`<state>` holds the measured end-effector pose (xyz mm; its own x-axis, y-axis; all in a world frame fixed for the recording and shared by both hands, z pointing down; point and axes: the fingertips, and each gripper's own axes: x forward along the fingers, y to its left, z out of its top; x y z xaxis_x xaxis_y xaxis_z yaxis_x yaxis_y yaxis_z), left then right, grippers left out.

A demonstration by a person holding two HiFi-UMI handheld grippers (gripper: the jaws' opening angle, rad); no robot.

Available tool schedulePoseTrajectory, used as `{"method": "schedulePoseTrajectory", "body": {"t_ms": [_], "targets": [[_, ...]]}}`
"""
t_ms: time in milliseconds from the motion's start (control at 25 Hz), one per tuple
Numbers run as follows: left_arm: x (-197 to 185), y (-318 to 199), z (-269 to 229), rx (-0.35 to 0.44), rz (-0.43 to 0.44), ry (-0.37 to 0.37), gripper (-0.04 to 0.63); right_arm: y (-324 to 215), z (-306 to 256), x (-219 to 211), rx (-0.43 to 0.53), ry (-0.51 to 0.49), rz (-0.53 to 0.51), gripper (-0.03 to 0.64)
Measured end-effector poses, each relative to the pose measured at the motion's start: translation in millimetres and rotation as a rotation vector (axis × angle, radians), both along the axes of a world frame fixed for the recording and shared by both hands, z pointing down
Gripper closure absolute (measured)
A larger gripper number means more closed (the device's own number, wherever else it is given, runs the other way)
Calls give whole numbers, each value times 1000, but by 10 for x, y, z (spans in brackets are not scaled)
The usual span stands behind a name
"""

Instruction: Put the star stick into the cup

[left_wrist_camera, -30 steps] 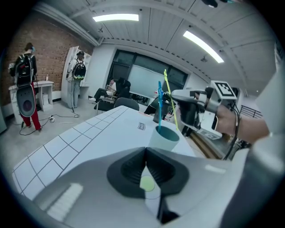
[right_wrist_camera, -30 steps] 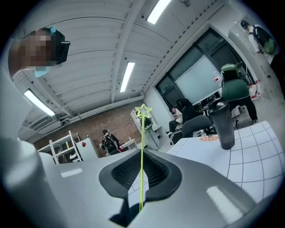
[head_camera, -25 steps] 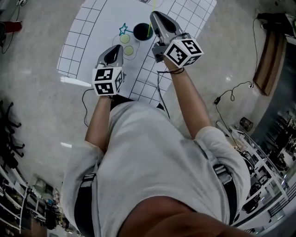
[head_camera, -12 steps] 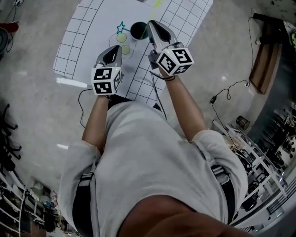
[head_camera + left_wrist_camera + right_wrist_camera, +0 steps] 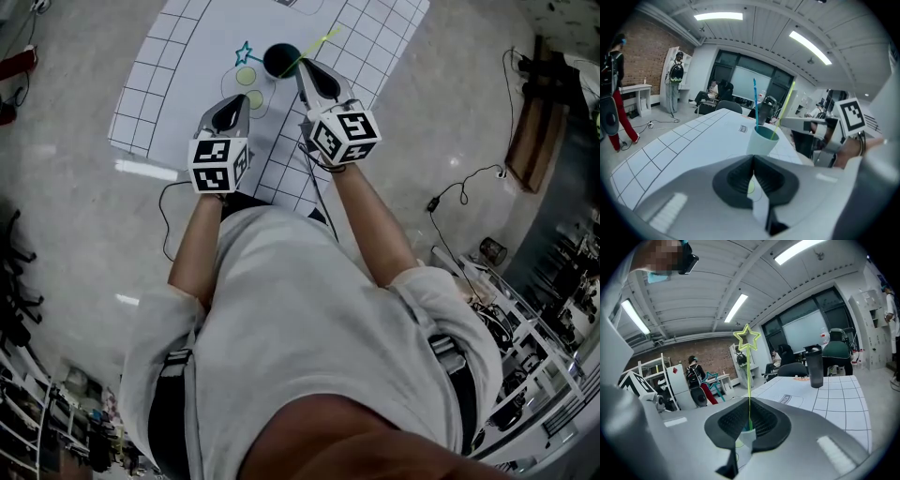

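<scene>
A pale teal cup (image 5: 761,140) stands on the white gridded mat (image 5: 187,56), seen from above as a dark round mouth (image 5: 281,59). A blue star stick (image 5: 754,101) stands in it, its star (image 5: 246,53) left of the cup. My right gripper (image 5: 305,73) is shut on a yellow-green star stick (image 5: 749,376). The stick's lower end (image 5: 776,131) dips into the cup's mouth and its star (image 5: 746,338) points up and away. My left gripper (image 5: 234,103) hovers just short of the cup, shut with nothing in it (image 5: 753,161).
Two printed circles (image 5: 253,87) mark the mat between my left gripper and the cup. A dark bottle (image 5: 815,365) stands farther out on the table. People stand in the room behind. Cables (image 5: 464,192) lie on the floor at right.
My right gripper has come down toward the cup with the yellow-green stick, which now leans up and to the right. The left gripper has stayed put.
</scene>
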<state>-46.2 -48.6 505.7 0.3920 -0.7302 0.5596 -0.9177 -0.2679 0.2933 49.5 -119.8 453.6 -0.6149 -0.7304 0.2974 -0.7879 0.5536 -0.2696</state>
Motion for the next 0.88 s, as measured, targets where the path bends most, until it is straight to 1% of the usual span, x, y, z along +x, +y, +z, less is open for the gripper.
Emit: {"method": "schedulePoseTrajectory", "body": {"t_ms": [280, 520, 720, 880], "targets": [[96, 127, -27, 2, 2, -6, 594, 119, 167, 71, -43, 18, 2, 618], [175, 242, -98, 23, -7, -12, 594, 252, 227, 113, -61, 17, -4, 617], [238, 317, -209, 56, -21, -22, 594, 425, 166, 174, -48, 19, -14, 617], [299, 409, -352, 103, -51, -28, 594, 623, 22, 242, -12, 27, -25, 617]]}}
